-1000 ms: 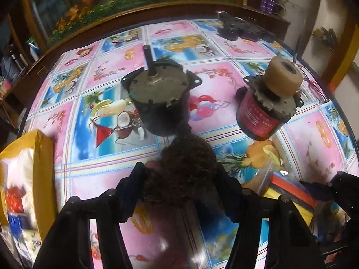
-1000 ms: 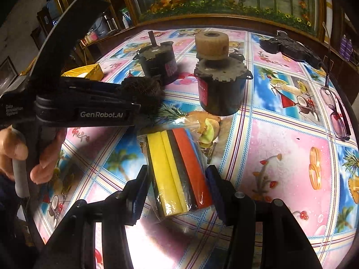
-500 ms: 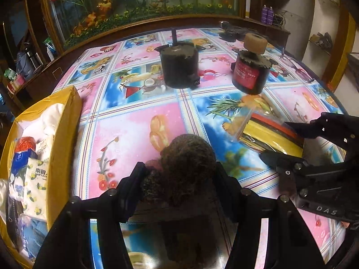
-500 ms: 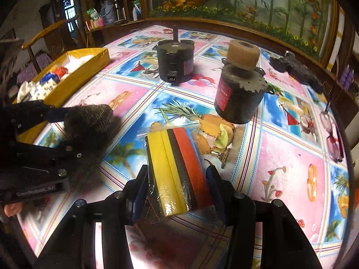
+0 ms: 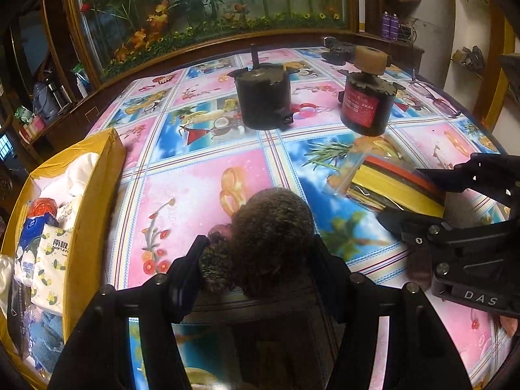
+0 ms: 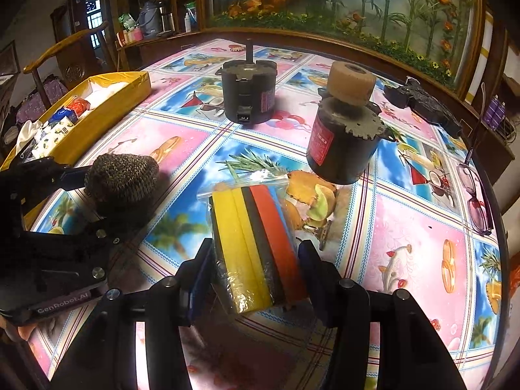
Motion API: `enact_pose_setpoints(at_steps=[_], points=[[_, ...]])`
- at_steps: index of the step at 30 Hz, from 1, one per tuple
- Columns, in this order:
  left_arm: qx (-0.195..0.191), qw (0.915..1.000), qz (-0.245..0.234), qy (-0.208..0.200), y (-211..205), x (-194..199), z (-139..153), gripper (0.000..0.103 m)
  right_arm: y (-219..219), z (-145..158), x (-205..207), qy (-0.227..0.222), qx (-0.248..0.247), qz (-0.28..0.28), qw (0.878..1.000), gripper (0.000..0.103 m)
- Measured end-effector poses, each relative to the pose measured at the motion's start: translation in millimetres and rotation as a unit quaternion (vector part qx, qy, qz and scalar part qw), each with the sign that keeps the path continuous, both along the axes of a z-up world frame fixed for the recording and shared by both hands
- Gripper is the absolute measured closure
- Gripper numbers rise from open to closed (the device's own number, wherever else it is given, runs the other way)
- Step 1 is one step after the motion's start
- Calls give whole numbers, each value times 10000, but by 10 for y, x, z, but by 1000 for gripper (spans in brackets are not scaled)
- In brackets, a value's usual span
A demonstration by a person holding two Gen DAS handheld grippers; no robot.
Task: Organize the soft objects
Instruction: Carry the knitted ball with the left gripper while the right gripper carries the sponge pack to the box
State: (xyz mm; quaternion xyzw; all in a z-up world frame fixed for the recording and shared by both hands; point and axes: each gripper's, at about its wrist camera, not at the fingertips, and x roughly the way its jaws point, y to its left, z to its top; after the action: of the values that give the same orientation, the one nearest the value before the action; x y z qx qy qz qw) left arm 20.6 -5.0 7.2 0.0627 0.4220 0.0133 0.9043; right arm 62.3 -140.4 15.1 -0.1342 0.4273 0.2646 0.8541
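Observation:
My left gripper (image 5: 260,247) is shut on a brown knitted ball (image 5: 269,234), held just above the patterned tablecloth. The right wrist view shows the same ball (image 6: 122,178) at the left, between the left gripper's fingers (image 6: 74,175). My right gripper (image 6: 255,256) is shut on a clear bag of yellow, black and red sponges (image 6: 253,227). That sponge pack (image 5: 383,178) and the right gripper (image 5: 422,198) lie to the right in the left wrist view. A yellow box (image 5: 94,195) holding tissue packs and white cloth stands at the table's left edge (image 6: 107,110).
Two motors stand further back: a black one with a shaft (image 6: 248,97) and a red-labelled one with a tan roller (image 6: 344,143). Glasses (image 6: 474,195) and a black gadget (image 6: 422,104) lie near the right rim. A wooden chair stands beyond the yellow box.
My left gripper has drawn back from the motors towards the yellow box, still holding the knitted ball. The right gripper has turned a little with the sponge pack. Both have held still lately.

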Motion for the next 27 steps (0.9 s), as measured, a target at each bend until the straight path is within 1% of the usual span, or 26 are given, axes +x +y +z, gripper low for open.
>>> enact_pose_setpoints(at_steps=[7,10,14,18,20,22,24,27], points=[[34,10000,29,-36,-1,-20,9,44,3,1,-3,-17,13,-16,10000,47],[-37,9999,74,-86,28,-34,29,45,8,9,-20,-91,-21,-33,10000,49],[-152,9997,105,-130,68,-44,56,45,-44,48,2,-225,36,-215,9995,50],[-160,9997,104,-159,65,-48,60,45,-77,66,21,-203,149,-270,9993,50],[-159,9997,90,-186,59,-52,65,45,-58,61,14,-223,88,-290,9993,50],[-216,9995,71,-224,65,-61,83,45,-64,73,25,-212,108,-408,9989,50],[-331,9992,55,-239,80,-78,108,45,-86,118,16,-267,122,-643,9975,50],[-400,9987,34,-304,95,-130,172,45,-174,255,-68,-345,427,-1028,9932,50]])
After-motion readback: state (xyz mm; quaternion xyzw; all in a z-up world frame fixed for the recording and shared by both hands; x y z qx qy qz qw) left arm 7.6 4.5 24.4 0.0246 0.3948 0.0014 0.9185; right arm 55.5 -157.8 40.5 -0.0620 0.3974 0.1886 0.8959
